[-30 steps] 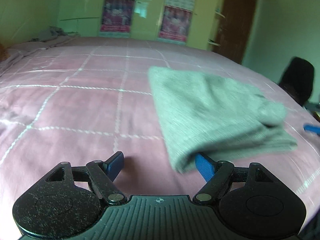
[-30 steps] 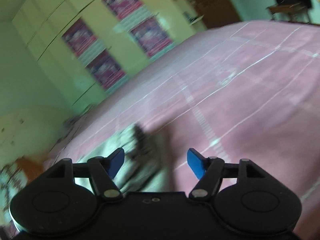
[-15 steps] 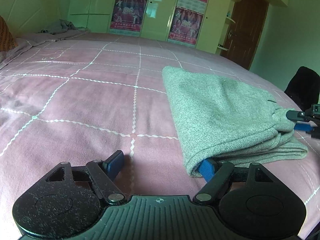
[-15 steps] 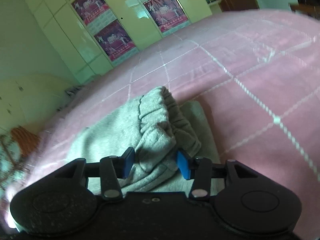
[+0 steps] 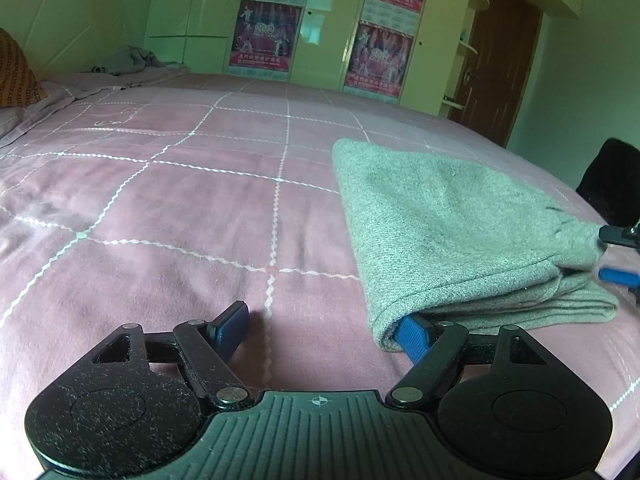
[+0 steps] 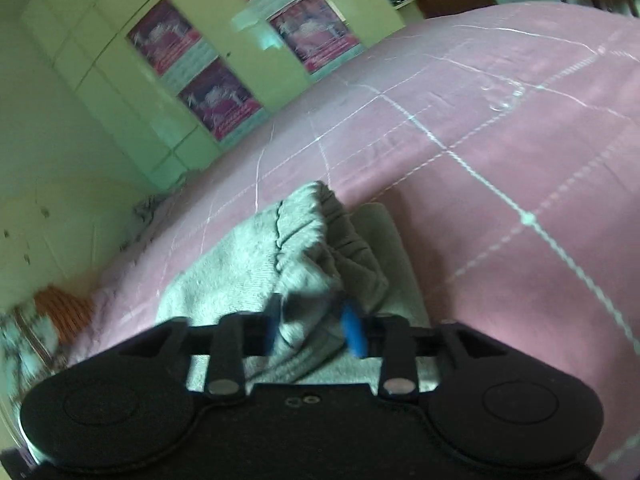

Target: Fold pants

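Observation:
Grey knitted pants lie folded in layers on the pink bed. My left gripper is open low on the bed; its right fingertip is tucked under the near folded edge, its left fingertip rests on bare sheet. In the right wrist view, my right gripper has its fingers closed in on the gathered waistband end of the pants, with fabric bunched between them. The right gripper also shows at the right edge of the left wrist view.
The pink quilted bed spreads wide to the left and far side. A grey cloth heap and an orange patterned pillow lie at the far left. Cupboards with posters stand behind. A dark chair is by the bed's right side.
My right gripper swung in to the waistband end and its fingers closed in on the fabric. My left gripper stayed open with its right finger under the fold.

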Motion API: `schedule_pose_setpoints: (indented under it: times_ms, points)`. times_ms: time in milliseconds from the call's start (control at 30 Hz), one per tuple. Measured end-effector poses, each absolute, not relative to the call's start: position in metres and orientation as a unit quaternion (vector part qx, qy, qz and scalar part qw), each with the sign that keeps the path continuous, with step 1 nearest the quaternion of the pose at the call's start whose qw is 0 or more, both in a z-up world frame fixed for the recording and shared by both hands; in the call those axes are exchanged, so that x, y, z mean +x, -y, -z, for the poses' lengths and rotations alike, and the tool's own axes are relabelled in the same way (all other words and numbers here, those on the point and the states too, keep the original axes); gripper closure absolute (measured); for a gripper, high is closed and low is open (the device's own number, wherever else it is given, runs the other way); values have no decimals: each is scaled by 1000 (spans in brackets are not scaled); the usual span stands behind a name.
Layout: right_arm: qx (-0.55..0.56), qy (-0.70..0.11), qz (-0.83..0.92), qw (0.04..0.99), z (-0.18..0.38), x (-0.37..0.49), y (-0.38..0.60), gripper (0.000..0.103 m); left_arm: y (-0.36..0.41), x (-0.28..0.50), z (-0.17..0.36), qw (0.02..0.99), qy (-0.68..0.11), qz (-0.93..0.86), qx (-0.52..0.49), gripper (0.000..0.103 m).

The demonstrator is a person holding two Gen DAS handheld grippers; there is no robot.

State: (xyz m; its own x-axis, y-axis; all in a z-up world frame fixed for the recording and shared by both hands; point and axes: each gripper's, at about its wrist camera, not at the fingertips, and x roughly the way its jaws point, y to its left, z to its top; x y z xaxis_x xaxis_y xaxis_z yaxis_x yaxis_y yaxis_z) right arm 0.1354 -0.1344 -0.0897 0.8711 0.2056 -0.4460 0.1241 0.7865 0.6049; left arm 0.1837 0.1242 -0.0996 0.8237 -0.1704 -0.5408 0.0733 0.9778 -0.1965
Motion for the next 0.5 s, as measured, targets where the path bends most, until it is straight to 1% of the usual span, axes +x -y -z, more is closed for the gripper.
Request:
schedule_pose_setpoints:
  times_ms: [67,167,200,233,267,300,333,367,433,500]
  points:
    - [344,-254,-30,904,94,135,137,31,-124,184,101,951,-290,64,-85,25]
    - [370,-292,-46,881,109,160,136,33,-121,186,104,951,-295,63,-72,25]
    - [363,-295,-59,882,110,167,132,41,-121,187,104,951,-295,63,-70,25]
    - [343,-304,-55,887,109,173,126,53,-120,187,104,951,-295,62,-70,25]
    - [316,-316,-52,893,103,182,119,62,-120,186,105,951,-294,60,-72,25]
    - [301,-309,-58,900,94,183,114,65,-120,186,105,951,-293,59,-73,25]
    - [288,-283,-74,912,81,180,109,66,-120,185,105,952,-291,59,-74,25]
    - [270,-259,-90,923,65,174,104,66,-120,185,104,952,-289,59,-77,24]
    - [262,-215,-114,934,40,160,99,66,-120,186,104,952,-287,60,-85,21]
    - [261,-188,-117,940,32,142,101,66,-119,187,105,952,-286,59,-87,20]
